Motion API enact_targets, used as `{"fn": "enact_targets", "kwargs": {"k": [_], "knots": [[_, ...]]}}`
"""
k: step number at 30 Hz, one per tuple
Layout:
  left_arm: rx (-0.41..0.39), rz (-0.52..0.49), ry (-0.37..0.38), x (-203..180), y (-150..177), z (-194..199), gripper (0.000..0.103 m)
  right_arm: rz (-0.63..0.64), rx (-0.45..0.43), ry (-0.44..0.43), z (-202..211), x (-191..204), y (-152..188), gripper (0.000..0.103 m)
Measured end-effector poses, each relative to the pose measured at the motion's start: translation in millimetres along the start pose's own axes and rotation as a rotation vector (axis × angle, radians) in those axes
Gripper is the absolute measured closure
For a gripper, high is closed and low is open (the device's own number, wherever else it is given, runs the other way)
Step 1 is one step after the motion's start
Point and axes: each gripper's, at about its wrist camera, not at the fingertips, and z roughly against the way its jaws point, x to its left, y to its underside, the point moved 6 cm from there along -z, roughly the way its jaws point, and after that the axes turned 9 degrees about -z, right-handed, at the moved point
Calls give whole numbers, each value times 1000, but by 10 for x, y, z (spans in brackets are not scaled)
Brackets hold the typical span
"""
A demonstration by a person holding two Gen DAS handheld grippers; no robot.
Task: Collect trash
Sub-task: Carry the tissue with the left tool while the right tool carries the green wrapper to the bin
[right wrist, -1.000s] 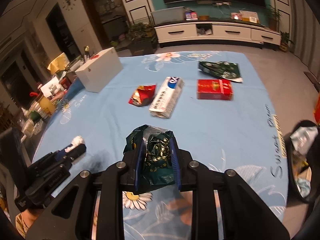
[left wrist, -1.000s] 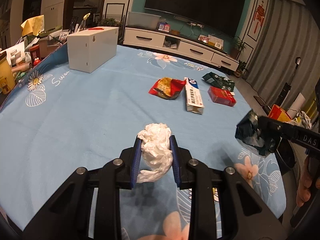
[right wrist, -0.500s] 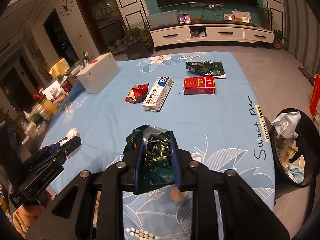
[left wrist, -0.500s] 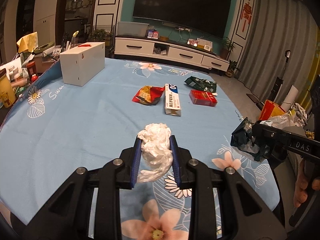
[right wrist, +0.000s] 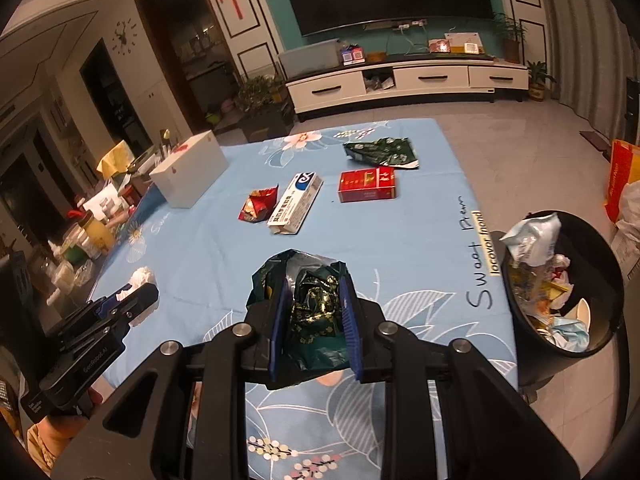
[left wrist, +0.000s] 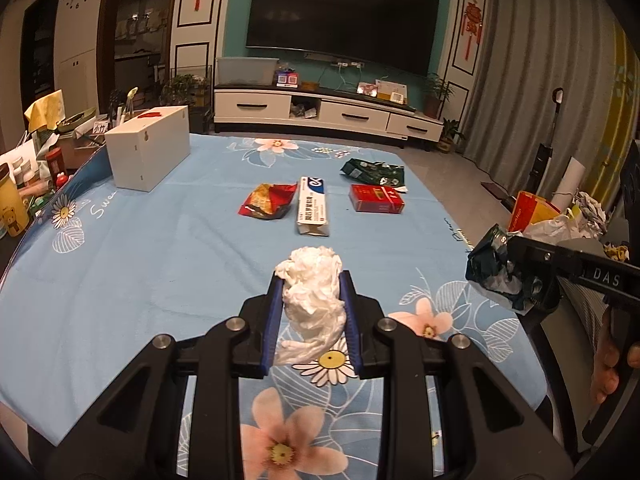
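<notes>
My left hand-held gripper (left wrist: 311, 300) pinched a crumpled white tissue (left wrist: 312, 292); my right hand-held gripper (right wrist: 314, 312) clamped a crumpled dark green wrapper (right wrist: 310, 304), both above the near end of the blue floral tabletop (right wrist: 200, 248). Farther off lay a red snack wrapper (left wrist: 267, 201), a toothpaste box (left wrist: 313, 206), a red box (left wrist: 376, 199) and a green packet (left wrist: 374, 171). The black trash bin (right wrist: 600, 336) stood right of the tabletop.

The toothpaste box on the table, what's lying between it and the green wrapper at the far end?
Mainly the red carton, between the toothpaste box and the green wrapper; the right wrist view shows it best.
</notes>
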Motion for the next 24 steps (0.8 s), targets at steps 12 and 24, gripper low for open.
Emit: {"fn": "enact_targets", "kwargs": {"k": [12,24], "knots": [[-10,-51,23,-267,-83,41,74,-39,-41,16,207,-217,-24,76],[-4,-91,39,-380,-137,-28,74,-69,-50,16,247,-361,-36,76]]}}
